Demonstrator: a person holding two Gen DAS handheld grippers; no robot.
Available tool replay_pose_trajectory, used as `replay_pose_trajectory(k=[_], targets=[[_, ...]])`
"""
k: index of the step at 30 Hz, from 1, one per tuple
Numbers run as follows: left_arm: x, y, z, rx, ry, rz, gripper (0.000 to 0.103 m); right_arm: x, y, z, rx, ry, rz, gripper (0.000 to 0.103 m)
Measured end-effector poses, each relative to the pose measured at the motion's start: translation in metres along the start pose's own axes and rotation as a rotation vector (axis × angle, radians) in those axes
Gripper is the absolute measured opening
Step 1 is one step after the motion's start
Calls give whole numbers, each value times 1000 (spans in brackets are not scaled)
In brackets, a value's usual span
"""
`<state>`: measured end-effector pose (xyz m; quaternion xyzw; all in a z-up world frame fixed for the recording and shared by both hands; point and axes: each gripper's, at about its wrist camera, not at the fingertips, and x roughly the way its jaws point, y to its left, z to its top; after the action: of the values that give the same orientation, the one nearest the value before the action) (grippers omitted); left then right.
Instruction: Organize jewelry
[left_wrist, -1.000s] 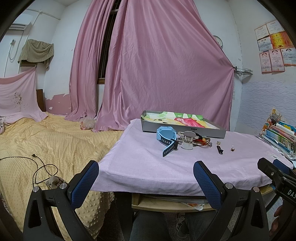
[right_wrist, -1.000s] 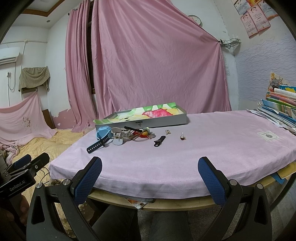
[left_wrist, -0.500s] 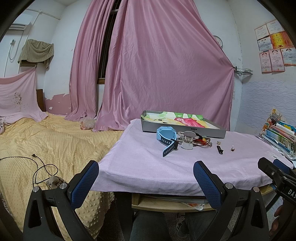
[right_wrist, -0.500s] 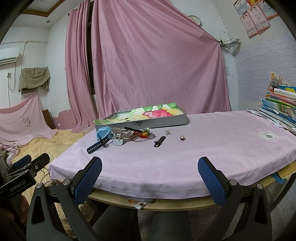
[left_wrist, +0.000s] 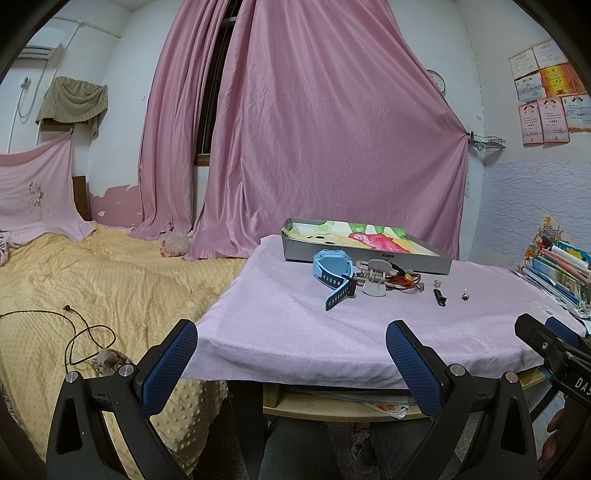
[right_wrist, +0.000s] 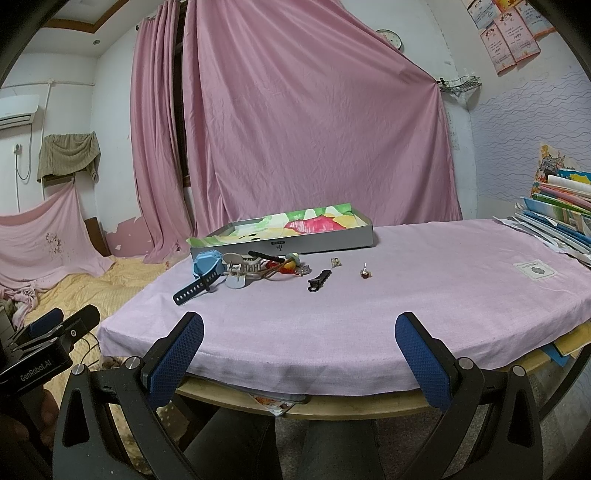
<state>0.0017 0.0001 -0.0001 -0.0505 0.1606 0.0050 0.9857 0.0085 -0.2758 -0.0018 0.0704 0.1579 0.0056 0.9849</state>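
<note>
1. The blue watch lay with its dark strap trailing, beside a tangle of trinkets before the grey tray on the pink-clothed table.
2. The left gripper and right gripper hovered short of the table's near edge, jaws spread wide, holding nothing.

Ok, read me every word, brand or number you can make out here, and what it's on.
"GenRobot.AI": body of the left gripper.
"DAS", cut off at the frame edge: body of the right gripper.
Label on the grey tray: too small.
Wall certificates: blurred.
White patch on the pink tablecloth: unreadable.
</note>
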Motion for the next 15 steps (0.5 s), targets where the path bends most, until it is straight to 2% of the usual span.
replay_pose_trajectory(k=[11, 15], targets=[[3, 5, -4, -2, 11, 8, 103, 8, -5, 0, 8, 11, -4, 102], [20, 4, -5, 2, 31, 3, 103, 16, -9, 2, 3, 17, -11, 102]])
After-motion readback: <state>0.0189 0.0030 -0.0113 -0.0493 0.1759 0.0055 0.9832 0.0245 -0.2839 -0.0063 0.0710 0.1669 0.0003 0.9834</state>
